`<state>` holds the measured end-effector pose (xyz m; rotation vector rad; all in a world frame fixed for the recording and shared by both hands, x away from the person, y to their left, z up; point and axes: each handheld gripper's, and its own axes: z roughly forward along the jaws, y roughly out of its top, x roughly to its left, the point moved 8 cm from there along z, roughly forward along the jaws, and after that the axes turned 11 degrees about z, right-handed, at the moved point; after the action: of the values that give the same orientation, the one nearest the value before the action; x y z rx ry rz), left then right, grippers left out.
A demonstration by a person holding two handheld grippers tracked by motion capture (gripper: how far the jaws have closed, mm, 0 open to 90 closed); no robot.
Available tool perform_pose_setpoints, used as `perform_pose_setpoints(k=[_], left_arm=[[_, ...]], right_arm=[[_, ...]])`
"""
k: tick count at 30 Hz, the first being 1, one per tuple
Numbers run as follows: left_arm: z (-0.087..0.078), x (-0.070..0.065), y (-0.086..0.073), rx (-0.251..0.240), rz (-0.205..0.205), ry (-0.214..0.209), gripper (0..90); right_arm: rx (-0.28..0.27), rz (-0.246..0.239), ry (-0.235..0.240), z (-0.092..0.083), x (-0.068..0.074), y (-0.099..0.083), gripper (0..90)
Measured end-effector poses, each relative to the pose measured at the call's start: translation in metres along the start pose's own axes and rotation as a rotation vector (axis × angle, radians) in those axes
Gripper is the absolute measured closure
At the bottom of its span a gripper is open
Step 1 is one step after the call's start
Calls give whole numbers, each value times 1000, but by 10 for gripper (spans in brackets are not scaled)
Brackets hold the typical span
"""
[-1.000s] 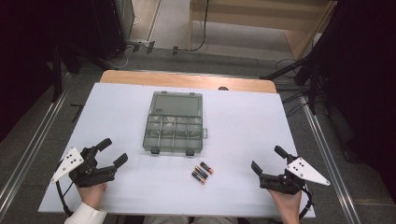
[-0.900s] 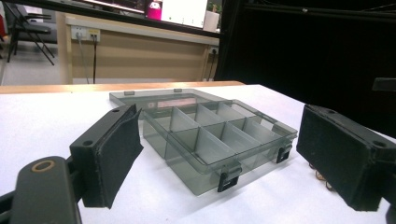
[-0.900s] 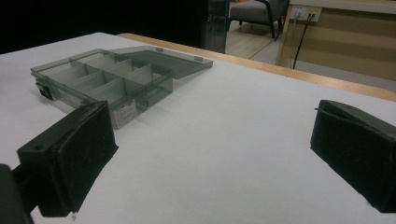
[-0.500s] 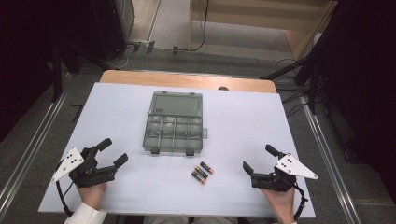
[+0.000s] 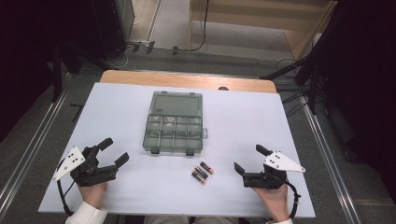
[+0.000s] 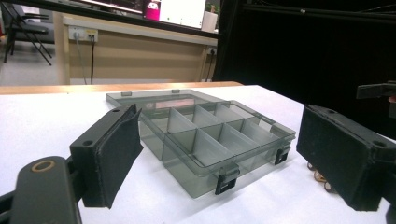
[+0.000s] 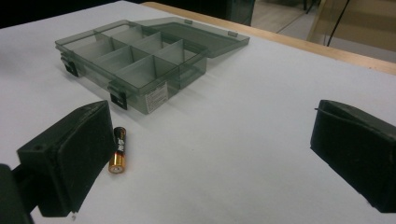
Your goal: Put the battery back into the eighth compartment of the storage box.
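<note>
Three batteries (image 5: 201, 171) lie on the counter (image 5: 116, 107) at six o'clock of one compartment box (image 5: 174, 123).

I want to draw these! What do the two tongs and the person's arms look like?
Both tongs, left and right, are black with two blocky padded jaws. Each carries a pale grey three-cornered plate with small dark dots, and a black cable trails behind. A white sleeve cuff shows at the left wrist.

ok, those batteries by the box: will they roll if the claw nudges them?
Probably. The batteries are smooth cylinders lying on their sides on the bare white table, so a sideways push would likely roll them. They look rigid, and likely slippery unless gripped across the barrel. The right claw is open nearby.
</note>
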<state>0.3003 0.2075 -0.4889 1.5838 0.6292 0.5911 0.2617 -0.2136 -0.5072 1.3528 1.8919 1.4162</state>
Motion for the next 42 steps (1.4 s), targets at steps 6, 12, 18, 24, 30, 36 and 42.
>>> perform_pose_setpoints(k=[6,12,18,24,30,36,42], left_arm=[[0,0,0,-2,1,0,132],[1,0,0,-2,1,-1,132],[0,1,0,-2,0,0,132],[1,0,0,-1,0,-2,132],[1,0,0,-3,0,-4,132],[1,-1,0,-1,0,-9,132],[1,-1,0,-1,1,-8,132]], right_arm=[[45,-11,12,11,6,-1,7],[93,-22,24,20,12,-2,8],[153,-34,20,32,17,-4,7],[205,-56,27,44,23,-6,7],[251,-47,39,53,28,-6,18],[315,-76,43,64,34,-9,18],[392,-97,46,74,40,-13,35]])
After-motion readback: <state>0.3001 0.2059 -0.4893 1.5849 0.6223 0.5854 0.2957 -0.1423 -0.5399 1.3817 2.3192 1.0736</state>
